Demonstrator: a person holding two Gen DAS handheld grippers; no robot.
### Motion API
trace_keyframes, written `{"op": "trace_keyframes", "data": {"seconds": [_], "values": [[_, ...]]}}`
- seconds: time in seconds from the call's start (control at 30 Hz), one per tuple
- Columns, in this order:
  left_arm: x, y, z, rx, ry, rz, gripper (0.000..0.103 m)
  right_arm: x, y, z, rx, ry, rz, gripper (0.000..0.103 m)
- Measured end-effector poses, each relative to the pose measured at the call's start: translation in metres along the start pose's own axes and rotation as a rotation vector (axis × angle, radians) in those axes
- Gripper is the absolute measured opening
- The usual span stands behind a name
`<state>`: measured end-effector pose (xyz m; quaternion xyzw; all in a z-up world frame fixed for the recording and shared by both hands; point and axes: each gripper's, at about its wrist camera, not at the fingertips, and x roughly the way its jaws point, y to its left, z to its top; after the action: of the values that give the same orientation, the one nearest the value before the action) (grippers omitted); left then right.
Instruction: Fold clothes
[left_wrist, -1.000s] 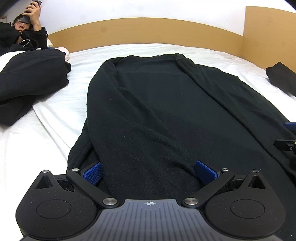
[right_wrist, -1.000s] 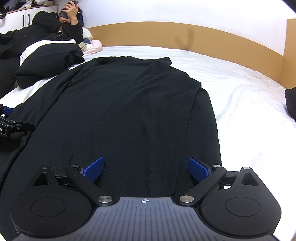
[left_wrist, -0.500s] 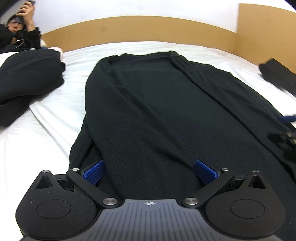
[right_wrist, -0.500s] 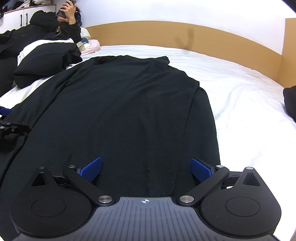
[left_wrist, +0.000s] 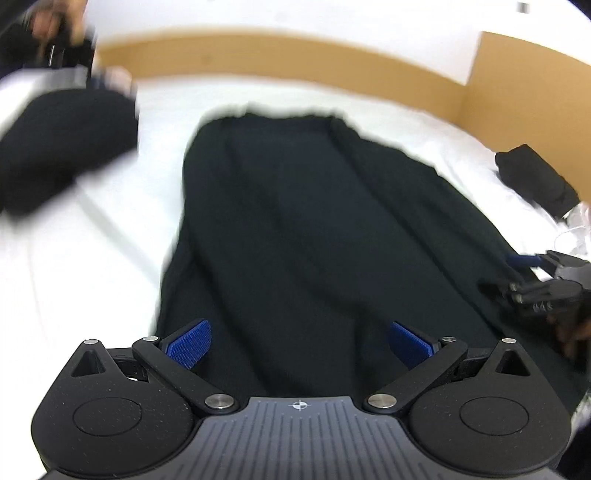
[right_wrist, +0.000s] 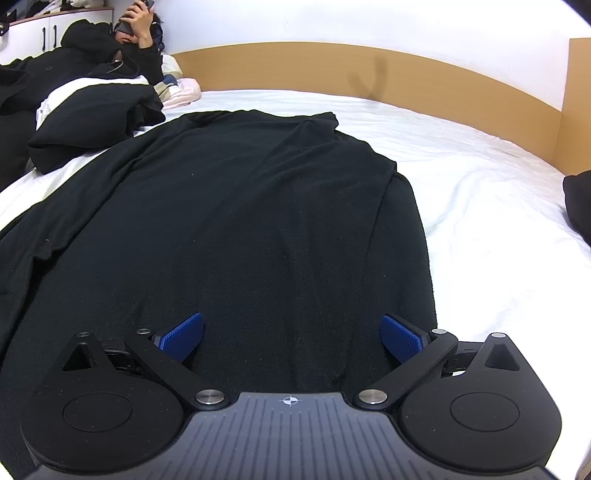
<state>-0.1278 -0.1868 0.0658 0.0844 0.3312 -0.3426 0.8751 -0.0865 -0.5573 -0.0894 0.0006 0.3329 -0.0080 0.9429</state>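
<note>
risk: the black garment (right_wrist: 258, 229) is thick and already doubled lengthwise on the white bed (right_wrist: 480, 192); a bite on the top layer alone would likely let the lower layers drag and skew the fold. the left view is blurred, so aim there may be poor. pose: left gripper (left_wrist: 299, 343) and right gripper (right_wrist: 291, 336) sit low over the near hem, side by side, pointing along the garment toward the headboard (right_wrist: 369, 70). both sets of jaws are spread wide, grasping nothing, cloth between the pads
</note>
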Motion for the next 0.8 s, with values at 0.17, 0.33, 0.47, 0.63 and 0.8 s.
{"op": "trace_keyframes", "data": {"seconds": [0.17,0.33,0.47,0.63,0.8], "values": [[0.039,-0.018,0.014,0.033,-0.032,-0.007,0.102,0.001,0.001,-0.001,0.003,0.0,0.002,0.103],[0.075,-0.02,-0.003,0.049,-0.005,0.01,0.102,0.002,0.002,-0.002,0.003,0.0,0.003,0.103],[0.078,-0.029,-0.005,0.092,0.001,0.037,0.103,0.004,0.004,-0.004,0.004,0.0,0.004,0.103],[0.079,-0.025,-0.006,0.096,-0.007,0.034,0.103,0.008,0.007,-0.011,0.003,0.003,0.012,0.103],[0.081,-0.027,-0.007,0.094,-0.004,0.045,0.103,0.011,0.011,-0.019,-0.005,0.01,0.021,0.103]]}}
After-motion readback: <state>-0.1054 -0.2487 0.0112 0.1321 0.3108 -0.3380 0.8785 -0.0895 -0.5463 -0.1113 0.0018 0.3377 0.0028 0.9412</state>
